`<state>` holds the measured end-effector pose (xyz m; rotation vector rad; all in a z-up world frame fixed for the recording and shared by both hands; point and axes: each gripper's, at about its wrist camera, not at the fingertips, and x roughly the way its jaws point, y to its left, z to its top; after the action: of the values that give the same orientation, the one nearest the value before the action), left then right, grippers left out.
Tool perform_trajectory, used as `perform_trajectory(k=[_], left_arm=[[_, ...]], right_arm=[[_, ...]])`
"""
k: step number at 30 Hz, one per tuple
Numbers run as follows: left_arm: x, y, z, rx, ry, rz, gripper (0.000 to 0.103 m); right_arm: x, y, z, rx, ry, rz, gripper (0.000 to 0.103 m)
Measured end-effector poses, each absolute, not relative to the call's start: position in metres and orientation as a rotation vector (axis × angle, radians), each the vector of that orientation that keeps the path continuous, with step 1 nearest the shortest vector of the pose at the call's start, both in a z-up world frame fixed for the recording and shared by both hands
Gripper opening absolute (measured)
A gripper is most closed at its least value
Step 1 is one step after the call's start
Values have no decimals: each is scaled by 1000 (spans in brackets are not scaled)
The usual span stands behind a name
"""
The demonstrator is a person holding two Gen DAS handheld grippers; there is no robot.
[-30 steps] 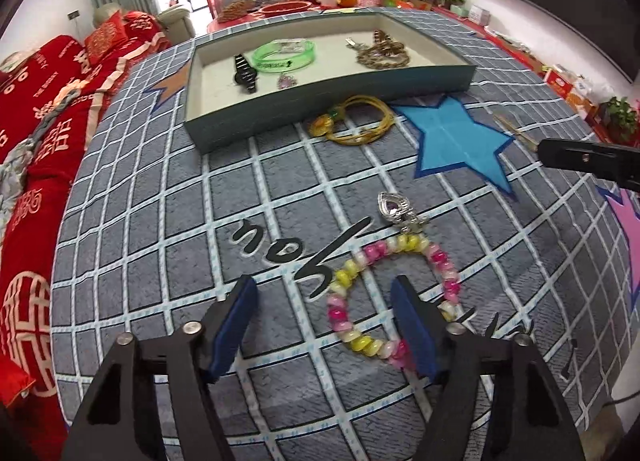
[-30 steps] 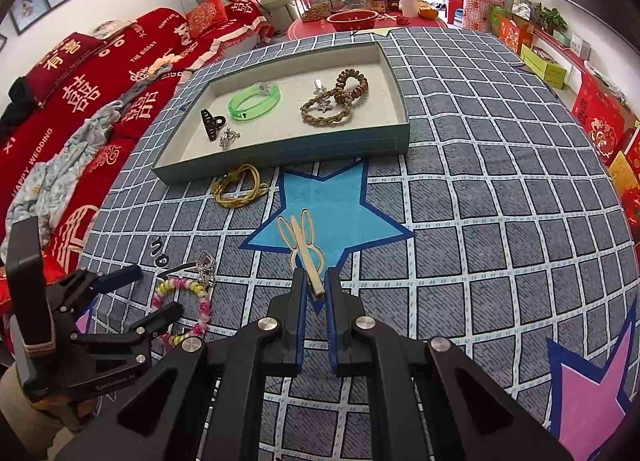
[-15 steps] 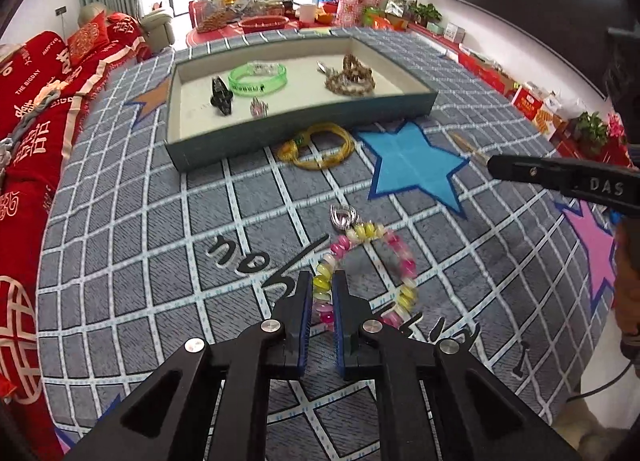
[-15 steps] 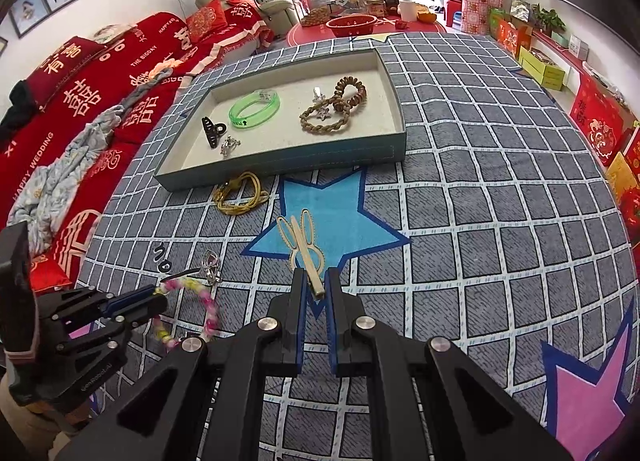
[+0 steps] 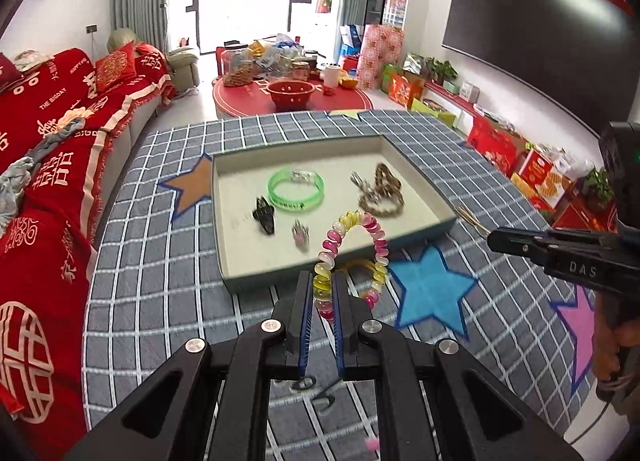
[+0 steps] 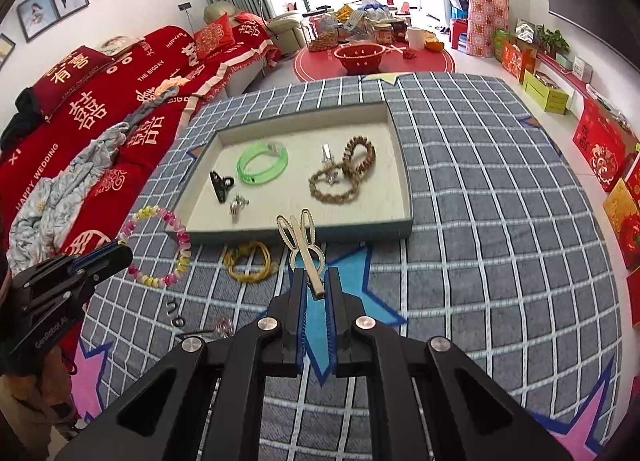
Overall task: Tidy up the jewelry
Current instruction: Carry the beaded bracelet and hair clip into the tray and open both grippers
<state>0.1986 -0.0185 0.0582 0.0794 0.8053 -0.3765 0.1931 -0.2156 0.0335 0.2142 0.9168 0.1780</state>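
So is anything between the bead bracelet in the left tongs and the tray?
Nothing visible blocks it. The bead bracelet hangs from the left tongs above the tray's near wall; the yellow cord lies below on the cloth.

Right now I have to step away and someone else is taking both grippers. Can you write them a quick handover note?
Left gripper: shut on the pink-and-yellow beaded bracelet, held in the air short of the tray.
Right gripper: shut on the gold bunny hair clip, near the tray's front wall.
Already in the tray: green bangle, black claw clip, brown bead bracelets, two small silver pieces.
Left: drop both held items in, then the yellow cord bracelet and heart charm lying on the mat.
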Motion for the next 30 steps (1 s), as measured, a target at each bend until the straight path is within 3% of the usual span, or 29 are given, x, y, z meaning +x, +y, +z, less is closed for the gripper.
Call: perform_trajectory(k=[8, 30], left_arm=[[251, -19, 48, 89, 825, -323, 23], [341, -33, -22, 138, 973, -244, 23]], right_arm=[[245, -217, 33, 239, 937, 177, 9], [348, -210, -43, 216, 1082, 107, 9]])
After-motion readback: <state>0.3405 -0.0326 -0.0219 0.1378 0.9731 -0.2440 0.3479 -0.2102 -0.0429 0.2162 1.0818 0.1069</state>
